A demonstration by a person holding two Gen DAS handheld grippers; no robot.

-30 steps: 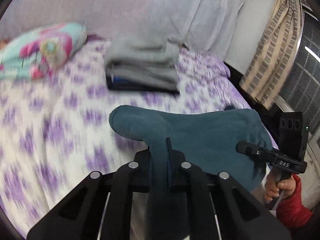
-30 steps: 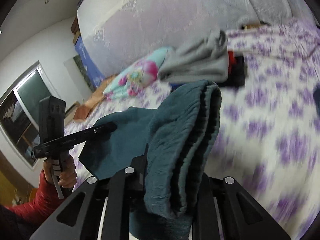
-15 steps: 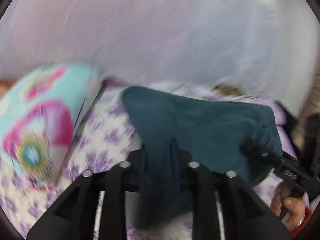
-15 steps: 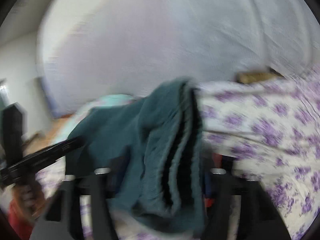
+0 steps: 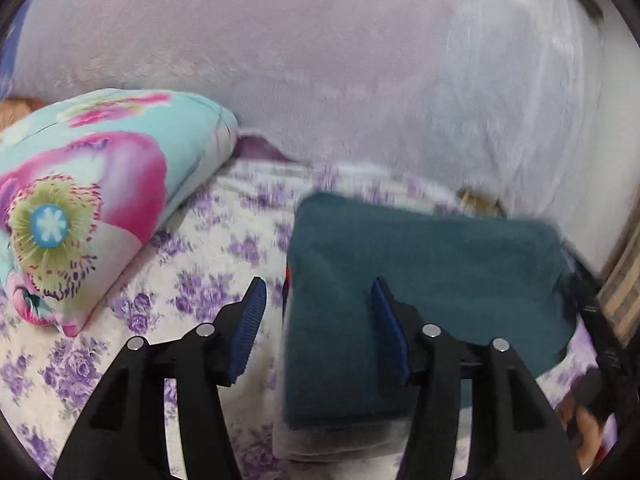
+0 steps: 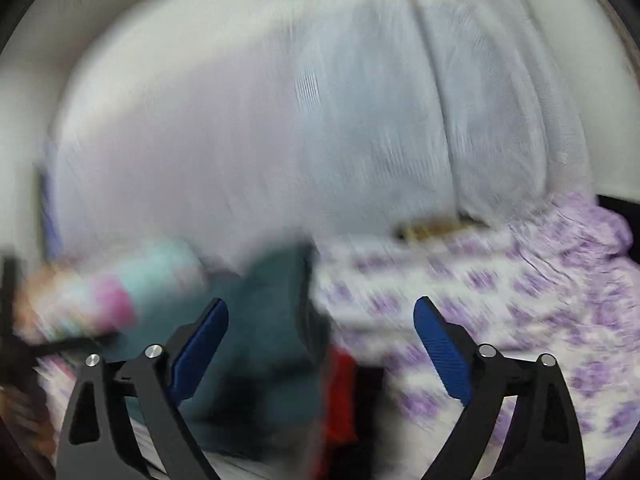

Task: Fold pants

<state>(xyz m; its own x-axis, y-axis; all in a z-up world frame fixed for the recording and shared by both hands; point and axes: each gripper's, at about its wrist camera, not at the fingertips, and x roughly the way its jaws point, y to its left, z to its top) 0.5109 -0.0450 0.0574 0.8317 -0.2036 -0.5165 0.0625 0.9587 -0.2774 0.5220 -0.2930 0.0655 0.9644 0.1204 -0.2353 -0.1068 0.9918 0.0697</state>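
Observation:
The folded teal pants (image 5: 424,280) lie on top of a stack of folded clothes on the bed, at centre right in the left wrist view. My left gripper (image 5: 318,312) hangs over their left edge with its jaws opening; the blue pads (image 5: 250,320) stand apart and press on nothing. The right wrist view is blurred: the teal pants (image 6: 272,320) show at lower centre, with red cloth (image 6: 340,392) from the stack beside them. My right gripper (image 6: 320,332) is spread wide, jaws still opening, the pants lying between them untouched. A person's hand (image 5: 588,428) holds the right gripper's handle.
A flowered turquoise and pink pillow (image 5: 84,208) lies to the left of the stack. A pale lilac blanket or mattress (image 5: 340,72) stands upright behind the bed. The purple-flowered sheet (image 5: 192,248) stretches around the stack. A striped curtain (image 5: 624,288) hangs at the far right.
Both grippers carried the teal pants across the bed onto the clothes stack, then let go. Their jaws went from shut on the cloth to spread apart.

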